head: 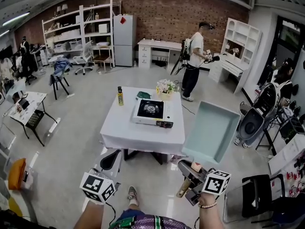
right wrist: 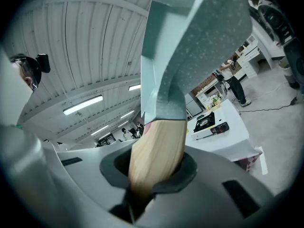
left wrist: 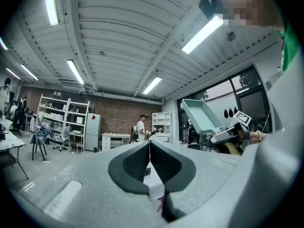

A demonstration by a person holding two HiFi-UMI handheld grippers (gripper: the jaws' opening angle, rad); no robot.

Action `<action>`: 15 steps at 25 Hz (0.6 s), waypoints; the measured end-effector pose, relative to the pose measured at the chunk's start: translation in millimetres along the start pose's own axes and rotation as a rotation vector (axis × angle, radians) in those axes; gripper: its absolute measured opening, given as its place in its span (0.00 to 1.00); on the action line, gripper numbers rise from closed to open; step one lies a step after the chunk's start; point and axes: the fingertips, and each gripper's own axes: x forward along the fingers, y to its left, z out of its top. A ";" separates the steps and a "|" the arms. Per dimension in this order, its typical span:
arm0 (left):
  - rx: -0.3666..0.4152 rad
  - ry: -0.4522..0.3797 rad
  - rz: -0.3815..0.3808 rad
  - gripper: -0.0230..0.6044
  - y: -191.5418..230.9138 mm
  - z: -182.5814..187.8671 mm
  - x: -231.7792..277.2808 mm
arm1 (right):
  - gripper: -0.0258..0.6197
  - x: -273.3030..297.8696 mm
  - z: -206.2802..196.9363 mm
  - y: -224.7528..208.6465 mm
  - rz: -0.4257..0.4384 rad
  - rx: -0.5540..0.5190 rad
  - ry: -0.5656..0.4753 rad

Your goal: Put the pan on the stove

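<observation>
Pan (head: pixel 212 130) gripped by R tongs (right wrist: pixel 154 175), off stove (head: pixel 151 111).

Open floor (head: pixel 145 179) up to table (head: pixel 123 128); stove (head: pixel 151 111) top bare; bottle (head: pixel 120 96) left, flowers (head: pixel 166 87) behind.

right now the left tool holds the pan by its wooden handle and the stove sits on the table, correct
One thing is wrong: the right tool, not the left, holds the pan by its wooden handle. The right gripper view shows its jaws closed on that handle. The left tool is shut with nothing in it. The stove does sit on the table.
</observation>
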 end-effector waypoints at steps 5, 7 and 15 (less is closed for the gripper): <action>-0.015 -0.003 0.003 0.06 19.0 -2.9 28.0 | 0.14 21.5 14.7 -16.7 -0.004 -0.004 0.012; -0.025 -0.005 0.011 0.07 29.2 -3.7 38.0 | 0.14 31.4 20.1 -23.3 -0.008 -0.003 0.021; -0.049 0.001 0.005 0.06 67.8 -6.2 86.5 | 0.14 78.0 46.2 -47.3 -0.010 0.006 0.050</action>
